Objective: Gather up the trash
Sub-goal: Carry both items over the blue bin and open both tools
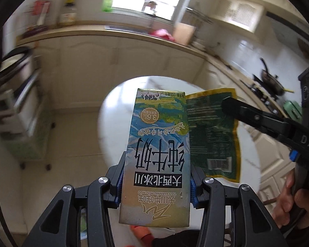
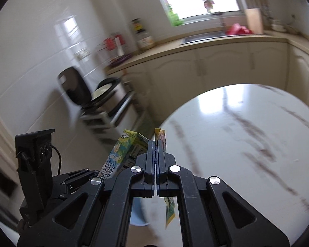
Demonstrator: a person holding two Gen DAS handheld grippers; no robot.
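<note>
- Your left gripper [image 1: 155, 182] has its jaws filled by the milk carton [image 1: 157, 152], which blocks the view straight ahead.
- Your right gripper [image 2: 155, 144] and its green wrapper [image 1: 214, 135] crowd in just beside the carton on the right.
- The round desk [image 2: 247, 144] ahead shows bare top.
- A rack [image 2: 111, 111] of cookware stands left of the desk.

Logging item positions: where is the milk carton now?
The milk carton is clamped in the left hand-held gripper, above the round table, beside the green wrapper.
</note>
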